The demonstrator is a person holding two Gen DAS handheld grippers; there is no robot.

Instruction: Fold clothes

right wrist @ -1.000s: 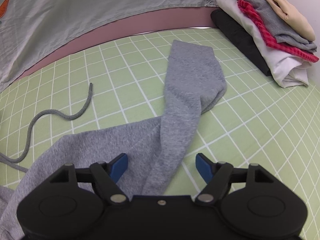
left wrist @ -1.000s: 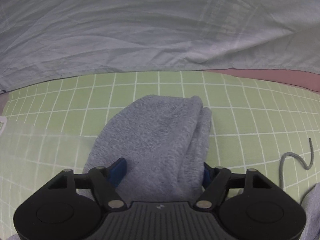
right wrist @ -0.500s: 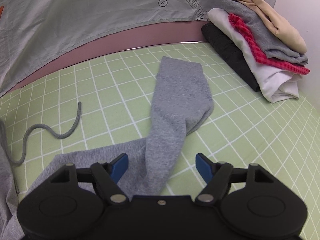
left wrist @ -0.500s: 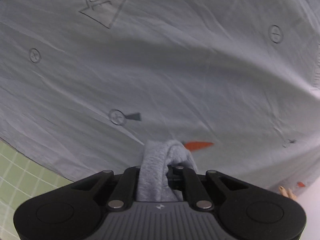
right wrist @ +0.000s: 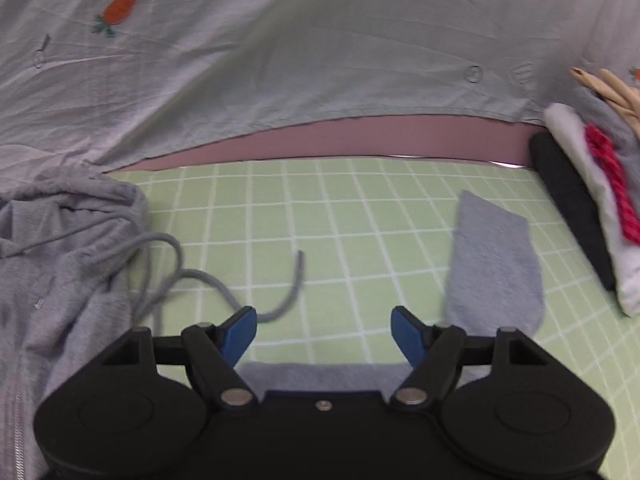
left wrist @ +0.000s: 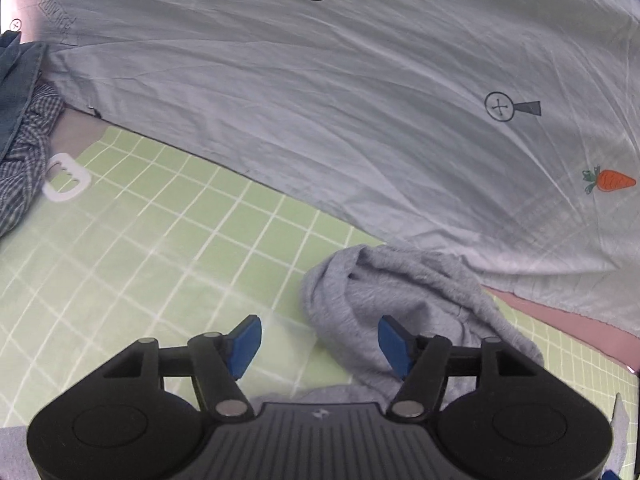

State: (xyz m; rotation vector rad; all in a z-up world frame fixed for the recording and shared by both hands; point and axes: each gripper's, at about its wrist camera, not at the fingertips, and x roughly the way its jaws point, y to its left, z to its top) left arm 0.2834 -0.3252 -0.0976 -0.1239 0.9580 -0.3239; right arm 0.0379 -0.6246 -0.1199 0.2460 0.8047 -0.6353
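Observation:
A grey hooded sweatshirt lies on the green grid mat. In the left wrist view its bunched hood (left wrist: 404,300) sits just ahead and right of my left gripper (left wrist: 320,340); the jaws are opening and no cloth is pressed between the blue pads. In the right wrist view the hood and zippered body (right wrist: 68,248) lie at the left, the drawstring (right wrist: 240,300) curls across the mat, and one sleeve (right wrist: 496,264) lies flat at the right. My right gripper (right wrist: 324,332) stands open above the mat, with only a strip of grey cloth under its base.
A pale grey sheet (left wrist: 360,100) with carrot prints covers the far side, a pink edge (right wrist: 360,140) below it. Folded clothes (right wrist: 592,200) are stacked at the right of the mat. A checked garment (left wrist: 24,152) and a white plastic clip (left wrist: 64,178) lie at the left.
My left gripper was shut on a fold of grey cloth half a second ago; now its jaws are apart and the cloth lies on the mat. Both views have swung sideways.

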